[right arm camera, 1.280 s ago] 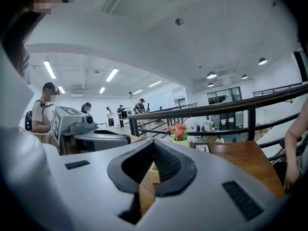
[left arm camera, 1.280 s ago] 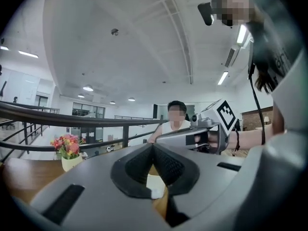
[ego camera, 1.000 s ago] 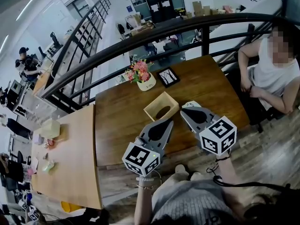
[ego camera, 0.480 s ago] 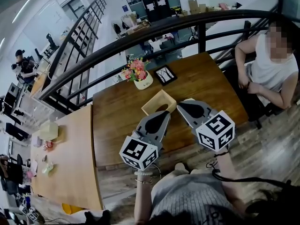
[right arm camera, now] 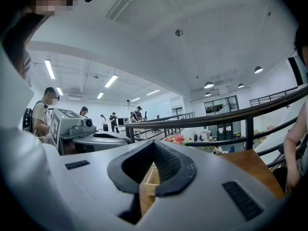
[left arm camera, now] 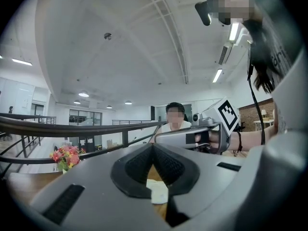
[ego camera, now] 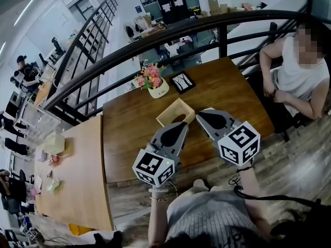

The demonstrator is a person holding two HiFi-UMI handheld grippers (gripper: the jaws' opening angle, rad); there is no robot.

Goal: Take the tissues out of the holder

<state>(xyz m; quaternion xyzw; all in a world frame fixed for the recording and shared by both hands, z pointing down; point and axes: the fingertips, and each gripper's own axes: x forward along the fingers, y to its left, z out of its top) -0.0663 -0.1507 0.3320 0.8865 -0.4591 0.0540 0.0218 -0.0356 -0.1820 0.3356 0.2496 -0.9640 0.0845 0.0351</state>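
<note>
The light wooden tissue holder (ego camera: 176, 112), with an oval slot in its top, sits mid-table on the dark wooden table (ego camera: 129, 133). My left gripper (ego camera: 184, 124) is shut and empty, its tip just short of the holder's near right corner. My right gripper (ego camera: 198, 114) is also shut and empty, right beside the holder. A bit of white tissue (ego camera: 207, 110) lies on the table by the right gripper's tip. In the left gripper view the shut jaws (left arm camera: 153, 146) frame a white tissue (left arm camera: 158, 192) on the wood. Below the tips in the right gripper view (right arm camera: 154, 142) I see the holder (right arm camera: 149, 177).
A pot of pink flowers (ego camera: 152, 81) and a small picture frame (ego camera: 184, 82) stand at the table's far side. A person (ego camera: 300, 76) sits at the right end. A black railing (ego camera: 155, 43) runs behind. A lighter table (ego camera: 72, 180) adjoins on the left.
The view has shifted slightly. Both grippers stay shut and have edged a little closer to the holder's near corner.
</note>
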